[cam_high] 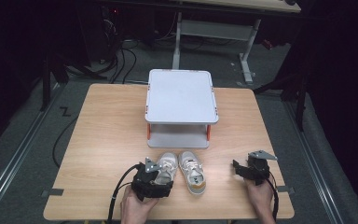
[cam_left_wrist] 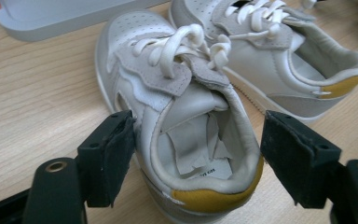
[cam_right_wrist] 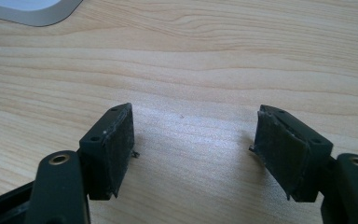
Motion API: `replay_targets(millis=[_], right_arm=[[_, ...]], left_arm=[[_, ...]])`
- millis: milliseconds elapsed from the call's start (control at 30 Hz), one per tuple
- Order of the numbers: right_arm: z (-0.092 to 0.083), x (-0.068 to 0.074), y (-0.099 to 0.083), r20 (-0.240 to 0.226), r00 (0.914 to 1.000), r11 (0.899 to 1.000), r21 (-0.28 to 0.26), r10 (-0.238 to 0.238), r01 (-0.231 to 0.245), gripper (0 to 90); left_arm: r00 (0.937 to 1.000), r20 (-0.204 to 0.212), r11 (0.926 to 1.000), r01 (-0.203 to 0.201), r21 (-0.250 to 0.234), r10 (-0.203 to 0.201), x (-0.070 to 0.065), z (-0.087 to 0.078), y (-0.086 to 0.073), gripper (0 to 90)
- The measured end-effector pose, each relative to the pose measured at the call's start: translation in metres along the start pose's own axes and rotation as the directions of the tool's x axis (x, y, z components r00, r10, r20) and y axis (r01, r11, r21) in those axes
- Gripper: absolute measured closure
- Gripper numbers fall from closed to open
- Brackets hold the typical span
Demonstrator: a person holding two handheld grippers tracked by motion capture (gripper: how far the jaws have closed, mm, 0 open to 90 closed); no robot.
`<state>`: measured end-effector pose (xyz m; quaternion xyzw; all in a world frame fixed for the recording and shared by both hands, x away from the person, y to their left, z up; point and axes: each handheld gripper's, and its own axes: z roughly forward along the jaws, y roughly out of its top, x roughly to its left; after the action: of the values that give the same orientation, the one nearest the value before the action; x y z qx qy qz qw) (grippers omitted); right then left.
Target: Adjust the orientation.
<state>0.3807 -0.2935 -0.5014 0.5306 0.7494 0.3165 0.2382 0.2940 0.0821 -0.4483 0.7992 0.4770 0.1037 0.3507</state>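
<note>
Two small white shoes with yellow heel tabs stand side by side on the wooden table [cam_high: 107, 126], toes pointing away from me. My left gripper [cam_high: 154, 173] is open around the heel of the left shoe [cam_high: 168, 162]. In the left gripper view the left gripper [cam_left_wrist: 196, 126] has one pad [cam_left_wrist: 116, 154] against the side of the left shoe [cam_left_wrist: 168, 70] and the other just off its heel. The right shoe [cam_left_wrist: 270, 51] lies close beside it. My right gripper [cam_high: 240, 169] hangs open over bare wood to the right of the right shoe [cam_high: 192, 173]. Nothing sits between the right gripper's [cam_right_wrist: 193, 121] pads.
A white two-level rack [cam_high: 181, 95] with orange posts stands at the table's middle, just behind the shoes; its base [cam_left_wrist: 51, 18] and a corner of the base [cam_right_wrist: 32, 11] show close by. Behind the table are a desk frame [cam_high: 214, 28] and floor cables [cam_high: 121, 60].
</note>
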Motion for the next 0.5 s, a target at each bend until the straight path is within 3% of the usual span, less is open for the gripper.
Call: replay_targets(millis=[300, 367, 433, 500], right_arm=[[0.0, 0.0, 0.0, 0.0, 1.0, 1.0, 0.0, 0.0, 0.0, 28.7], [0.0, 0.0, 0.0, 0.001, 1.0, 1.0, 0.0, -0.001, 0.001, 28.7], [0.0, 0.0, 0.0, 0.001, 1.0, 1.0, 0.0, 0.0, 0.0, 28.7], [0.0, 0.0, 0.0, 0.001, 1.0, 1.0, 0.0, 0.0, 0.0, 28.7]], left_arm=[[0.9995, 0.031, 0.9996, 0.005, -0.028, -0.004, 0.0, 0.002, -0.005, 19.0], [0.9987, 0.047, 0.9993, 0.02, -0.03, -0.018, -0.001, 0.002, -0.006, 18.1], [0.9946, 0.098, 0.9988, 0.036, -0.033, -0.033, -0.003, 0.002, -0.005, 18.7], [0.9955, 0.095, 0.9996, 0.002, -0.029, 0.001, -0.01, 0.006, -0.003, 19.3]])
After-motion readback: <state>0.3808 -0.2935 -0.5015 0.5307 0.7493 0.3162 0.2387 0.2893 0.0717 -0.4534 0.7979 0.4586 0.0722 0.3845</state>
